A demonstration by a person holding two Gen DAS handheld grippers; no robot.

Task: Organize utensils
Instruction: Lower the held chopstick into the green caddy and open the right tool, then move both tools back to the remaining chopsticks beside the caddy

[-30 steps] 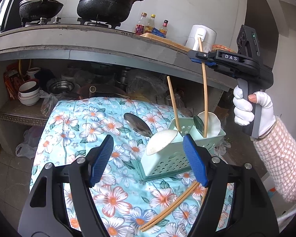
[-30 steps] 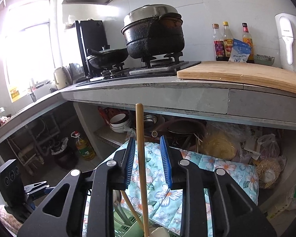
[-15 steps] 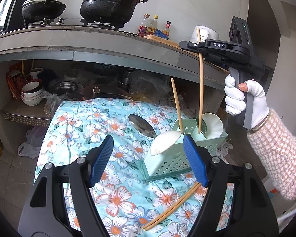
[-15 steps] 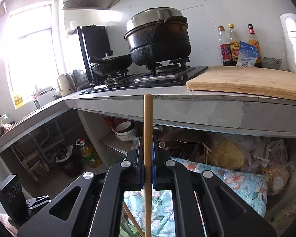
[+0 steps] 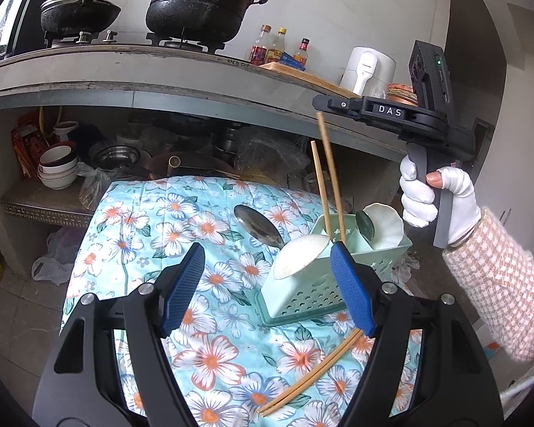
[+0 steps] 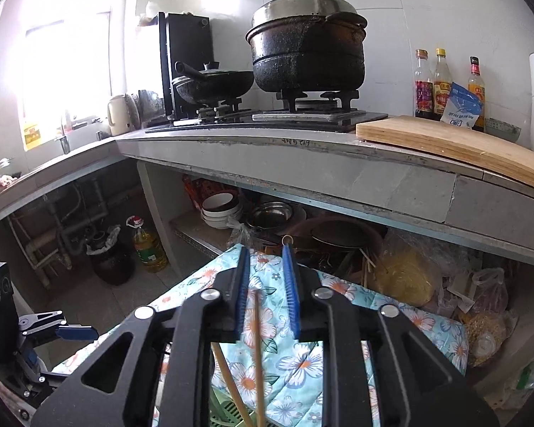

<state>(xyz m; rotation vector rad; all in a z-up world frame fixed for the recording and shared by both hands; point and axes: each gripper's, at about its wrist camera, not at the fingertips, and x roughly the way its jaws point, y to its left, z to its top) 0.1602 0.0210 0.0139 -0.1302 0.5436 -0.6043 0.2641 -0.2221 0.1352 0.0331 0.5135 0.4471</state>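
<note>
A pale green basket (image 5: pixel 302 302) sits on the floral cloth (image 5: pixel 181 220), holding white ceramic spoons (image 5: pixel 299 254) and two upright chopsticks (image 5: pixel 333 185). My right gripper (image 5: pixel 320 101), held by a white-gloved hand (image 5: pixel 441 195), hovers just above the taller chopstick's top. In the right wrist view its jaws (image 6: pixel 266 284) are opening, and that chopstick (image 6: pixel 258 338) stands loose between and below the pads. My left gripper (image 5: pixel 267 284) is open and empty in front of the basket. Two more chopsticks (image 5: pixel 309 373) lie on the cloth near its right finger. A metal spoon (image 5: pixel 258 224) lies behind the basket.
A concrete counter (image 5: pixel 160 78) with pots (image 5: pixel 199 7), bottles and a cutting board (image 6: pixel 455 146) overhangs the cloth's far side. Bowls (image 5: pixel 57 170) and pans crowd the shelf under it. The floor drops off left of the cloth.
The right gripper clamped the chopstick, then let go. The chopstick slid down into the basket and now leans beside the other one. The left gripper stayed put.
</note>
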